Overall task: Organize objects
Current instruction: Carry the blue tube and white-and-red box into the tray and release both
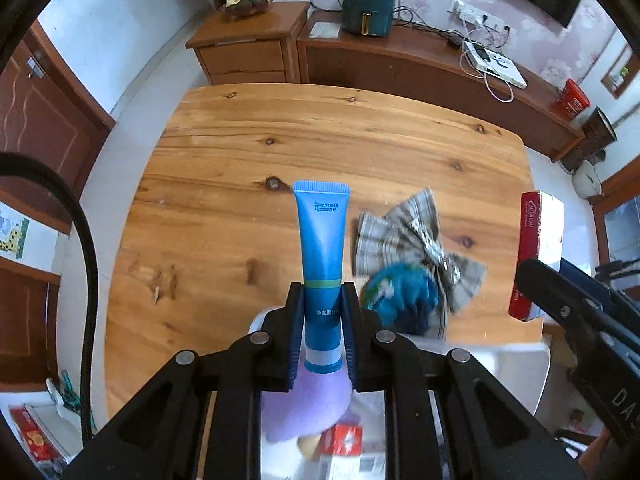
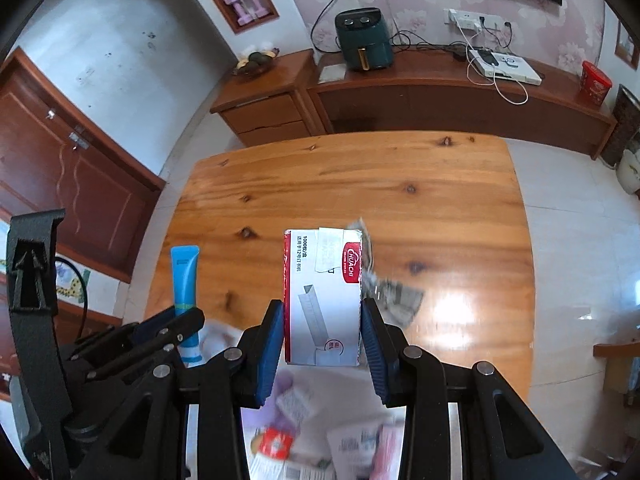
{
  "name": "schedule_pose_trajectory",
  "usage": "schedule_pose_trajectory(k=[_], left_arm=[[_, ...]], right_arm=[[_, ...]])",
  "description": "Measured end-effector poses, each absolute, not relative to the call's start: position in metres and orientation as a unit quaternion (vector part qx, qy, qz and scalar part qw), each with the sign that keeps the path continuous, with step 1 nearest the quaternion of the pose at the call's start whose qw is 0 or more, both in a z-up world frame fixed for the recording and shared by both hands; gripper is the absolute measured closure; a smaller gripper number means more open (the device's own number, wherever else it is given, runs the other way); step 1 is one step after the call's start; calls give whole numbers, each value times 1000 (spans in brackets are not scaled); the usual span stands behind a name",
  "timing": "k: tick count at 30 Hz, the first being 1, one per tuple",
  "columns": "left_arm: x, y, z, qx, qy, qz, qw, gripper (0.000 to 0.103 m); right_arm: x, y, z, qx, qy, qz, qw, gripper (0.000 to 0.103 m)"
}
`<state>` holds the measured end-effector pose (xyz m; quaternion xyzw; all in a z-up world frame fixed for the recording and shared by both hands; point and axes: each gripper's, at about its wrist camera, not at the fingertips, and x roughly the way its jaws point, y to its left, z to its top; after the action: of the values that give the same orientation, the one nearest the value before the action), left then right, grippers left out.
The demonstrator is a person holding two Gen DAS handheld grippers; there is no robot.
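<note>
My left gripper (image 1: 322, 308) is shut on a blue tube (image 1: 321, 240) that stands up between its pads, cap end toward me, above the wooden table (image 1: 320, 140). My right gripper (image 2: 322, 322) is shut on a white and red staple box (image 2: 324, 296), held above the same table. The box (image 1: 538, 256) and the right gripper show at the right edge of the left wrist view. In the right wrist view the tube (image 2: 186, 296) and the left gripper appear at lower left. A checked cloth bow (image 1: 412, 240) and a blue-green ball (image 1: 404, 292) lie on the table.
Below both grippers is a white bin (image 1: 516, 364) holding a purple soft item (image 1: 308, 404), a red packet (image 2: 274, 444) and papers, all blurred. A wooden sideboard (image 2: 440, 96) with a dark green air fryer (image 2: 362, 40) stands beyond the table. Tiled floor lies to the right.
</note>
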<state>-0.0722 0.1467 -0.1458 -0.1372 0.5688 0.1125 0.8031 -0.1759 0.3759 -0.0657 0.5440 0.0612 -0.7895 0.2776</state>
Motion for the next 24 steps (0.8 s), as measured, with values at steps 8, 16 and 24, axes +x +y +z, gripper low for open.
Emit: schedule_pose_trajectory(k=[8, 16, 24], left_arm=[[-129, 134, -132, -119, 560, 97, 814, 84], [-174, 123, -144, -104, 568, 87, 812, 84], [-203, 118, -170, -108, 574, 75, 808, 84]], right_arm=[[-113, 403, -57, 536, 91, -776, 319, 64], [-67, 421, -74, 544, 117, -756, 344, 64], [-39, 435, -114, 567, 155, -721, 366, 64]])
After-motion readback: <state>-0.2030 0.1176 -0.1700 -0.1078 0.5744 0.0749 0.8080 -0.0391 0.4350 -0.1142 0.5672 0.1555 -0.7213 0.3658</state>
